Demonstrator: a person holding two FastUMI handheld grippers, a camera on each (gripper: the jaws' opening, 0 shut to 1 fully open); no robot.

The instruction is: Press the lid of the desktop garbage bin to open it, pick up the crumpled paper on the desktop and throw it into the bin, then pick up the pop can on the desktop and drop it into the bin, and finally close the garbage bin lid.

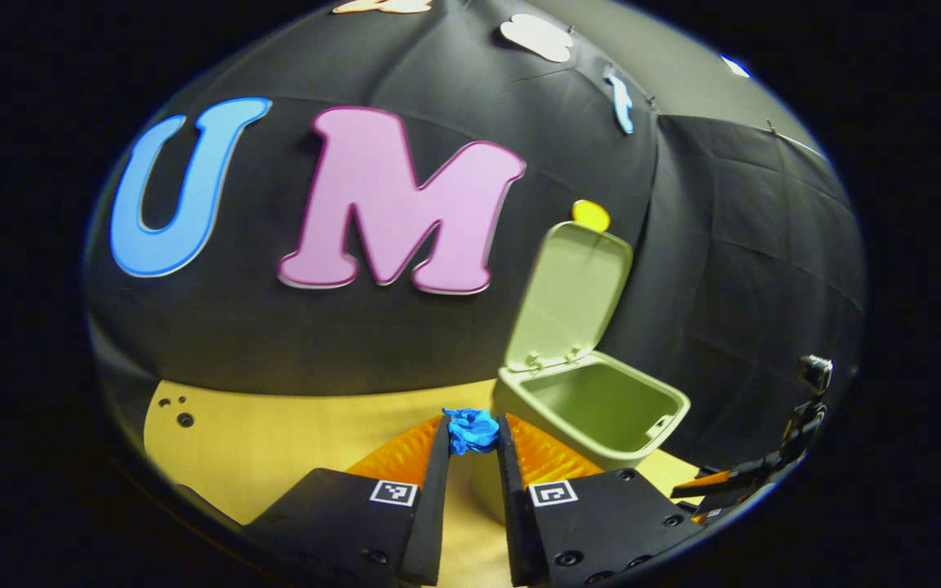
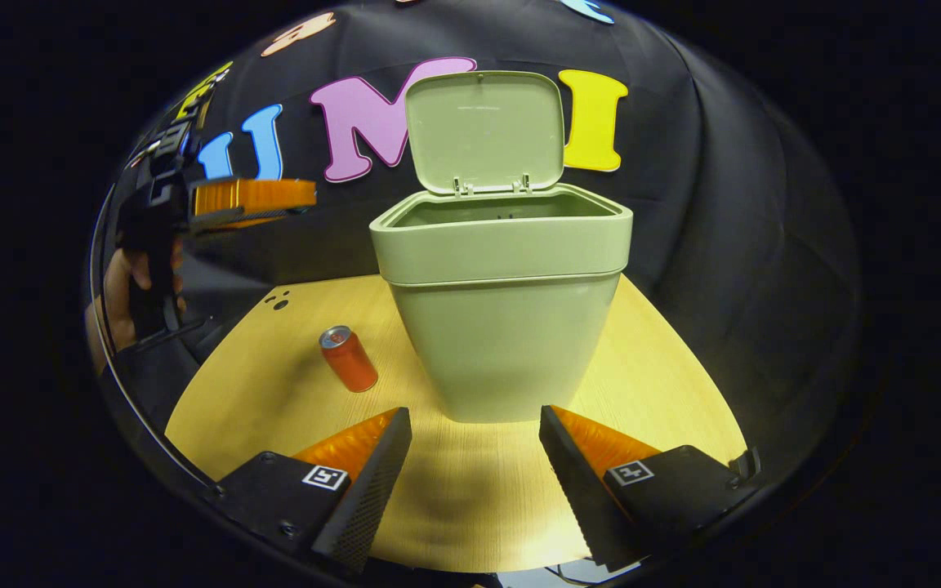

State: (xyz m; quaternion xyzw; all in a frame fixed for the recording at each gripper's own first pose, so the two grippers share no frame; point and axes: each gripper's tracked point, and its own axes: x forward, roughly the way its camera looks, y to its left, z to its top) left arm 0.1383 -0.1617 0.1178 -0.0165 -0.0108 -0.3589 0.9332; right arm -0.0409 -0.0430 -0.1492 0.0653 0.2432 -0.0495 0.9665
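Standing pop can (image 2: 349, 358) (leaning left), lid (image 2: 483, 131) upright

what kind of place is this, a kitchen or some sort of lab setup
Most likely a staged recording booth, not a kitchen. A black cloth wall closes in a bare wooden table, which holds just task props: an open-lidded garbage bin and a pop can. The left gripper holds blue crumpled paper.
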